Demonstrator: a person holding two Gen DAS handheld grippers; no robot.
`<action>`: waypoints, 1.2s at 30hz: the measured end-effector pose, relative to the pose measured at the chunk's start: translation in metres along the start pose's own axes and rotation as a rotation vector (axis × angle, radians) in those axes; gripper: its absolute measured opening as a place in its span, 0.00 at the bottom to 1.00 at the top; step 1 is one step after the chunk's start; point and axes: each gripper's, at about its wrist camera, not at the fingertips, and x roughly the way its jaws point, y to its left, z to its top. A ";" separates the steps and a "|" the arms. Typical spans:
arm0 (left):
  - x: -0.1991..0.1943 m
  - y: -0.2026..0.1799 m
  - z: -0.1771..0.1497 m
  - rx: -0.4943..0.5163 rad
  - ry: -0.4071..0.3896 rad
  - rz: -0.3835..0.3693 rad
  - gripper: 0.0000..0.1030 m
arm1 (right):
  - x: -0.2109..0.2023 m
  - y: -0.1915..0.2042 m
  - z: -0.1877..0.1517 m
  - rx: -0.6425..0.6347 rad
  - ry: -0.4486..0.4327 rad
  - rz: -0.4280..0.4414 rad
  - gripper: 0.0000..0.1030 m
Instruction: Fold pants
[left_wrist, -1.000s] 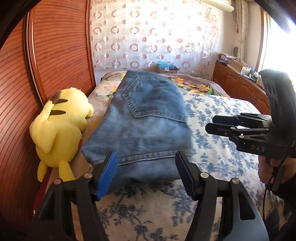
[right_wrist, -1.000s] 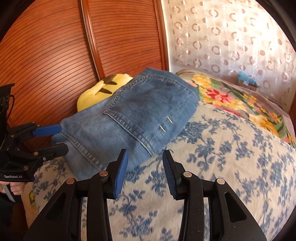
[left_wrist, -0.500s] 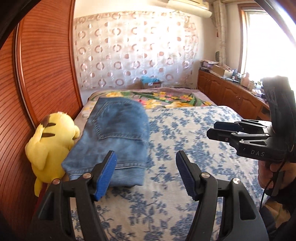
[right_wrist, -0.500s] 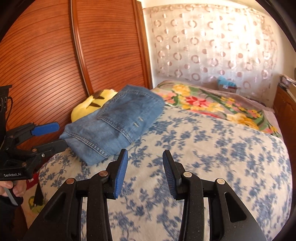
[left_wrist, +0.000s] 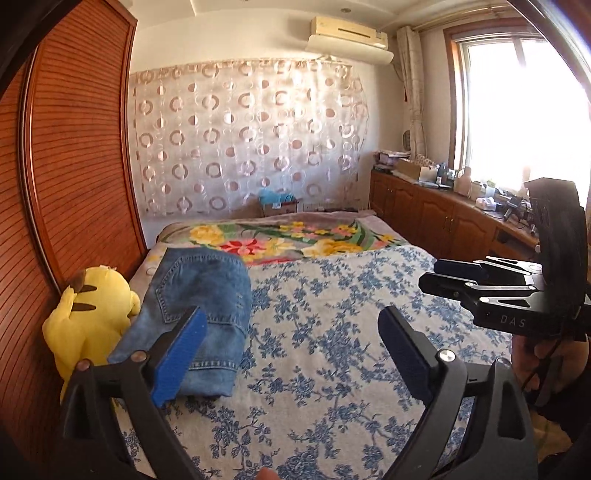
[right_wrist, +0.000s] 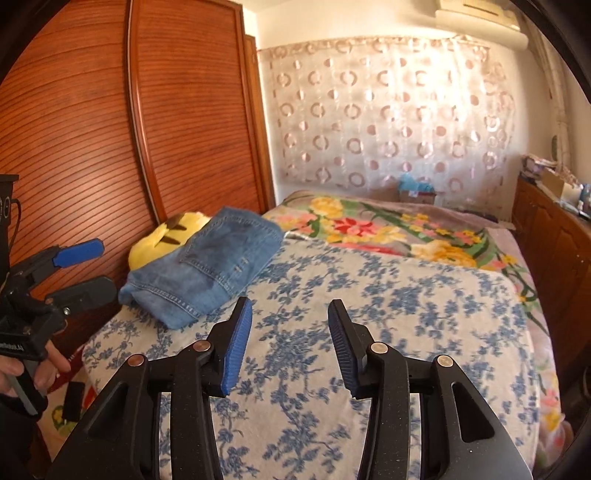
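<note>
- Left wrist view, nearest you: your left gripper (left_wrist: 291, 332) has its blue pads spreading wide with nothing between them, only bedspread below.
- Your right gripper (right_wrist: 290, 345) shows a narrower gap, its jaws also opening and empty, hovering over the same cloth.
- Beneath both lies the bed (left_wrist: 332, 369), covered by a pale spread printed with blue flowers; it looks smooth where the grippers hang.
- Folded jeans (left_wrist: 199, 310) rest on the bed's left side, well apart from both grippers, back pocket up and waistband toward you.
- Just beside the jeans, a yellow plush toy (left_wrist: 88, 317) leans against the reddish slatted wardrobe door (left_wrist: 74, 184).
- Farther on, a flowered blanket (left_wrist: 280, 240) covers the bed's far end.
- At the back you see a circle-patterned curtain (left_wrist: 243, 136), an air conditioner (left_wrist: 347, 37) above it, and wooden cabinets (left_wrist: 436, 218) under a bright window (left_wrist: 517, 110).
</note>
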 end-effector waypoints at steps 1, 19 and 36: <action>-0.003 -0.004 0.003 0.004 -0.007 -0.005 0.92 | -0.007 -0.001 0.000 -0.001 -0.012 -0.010 0.46; -0.033 -0.045 0.013 0.016 -0.067 -0.004 0.92 | -0.094 -0.007 -0.005 0.026 -0.152 -0.145 0.76; -0.032 -0.057 -0.017 -0.020 0.006 0.005 0.92 | -0.135 -0.003 -0.042 0.108 -0.159 -0.253 0.80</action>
